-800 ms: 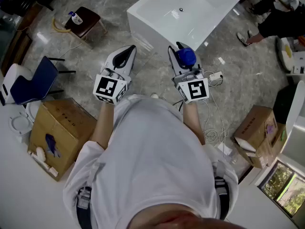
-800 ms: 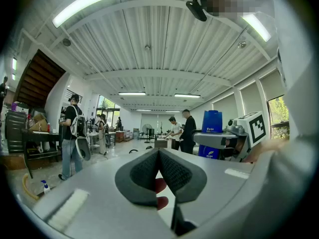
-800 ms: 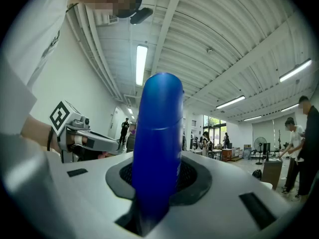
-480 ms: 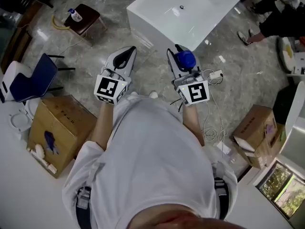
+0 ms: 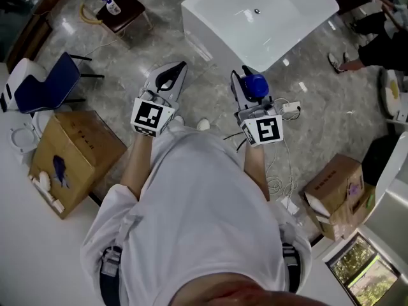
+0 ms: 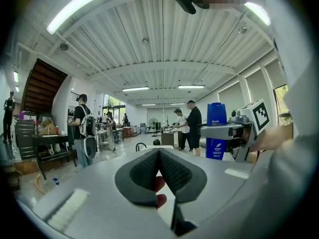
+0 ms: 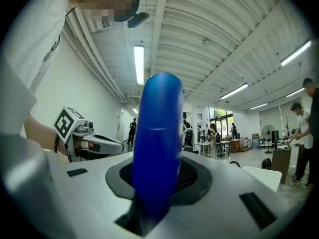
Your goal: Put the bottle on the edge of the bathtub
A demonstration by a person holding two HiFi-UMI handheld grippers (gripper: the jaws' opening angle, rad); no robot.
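A blue bottle (image 5: 255, 86) stands upright between the jaws of my right gripper (image 5: 250, 89), which is shut on it. In the right gripper view the bottle (image 7: 157, 143) fills the middle, clamped low on its body by the right gripper (image 7: 157, 185). The white bathtub (image 5: 220, 40) lies ahead on the floor, just beyond both grippers. My left gripper (image 5: 168, 81) hovers beside the right one, shut with nothing in it. In the left gripper view the left gripper's (image 6: 159, 169) pads meet, and the bottle (image 6: 216, 131) shows at the right.
A cardboard box (image 5: 73, 158) and a blue chair (image 5: 51, 85) stand at the left. A small stool (image 5: 124, 11) bears a pump bottle. Another box (image 5: 338, 187) and loose cables (image 5: 287, 107) lie at the right. People stand at the upper right (image 5: 382, 43).
The floor and the tub have slid a little right and down in the head view as the person moved. Both grippers keep their pose, and the bottle stays gripped.
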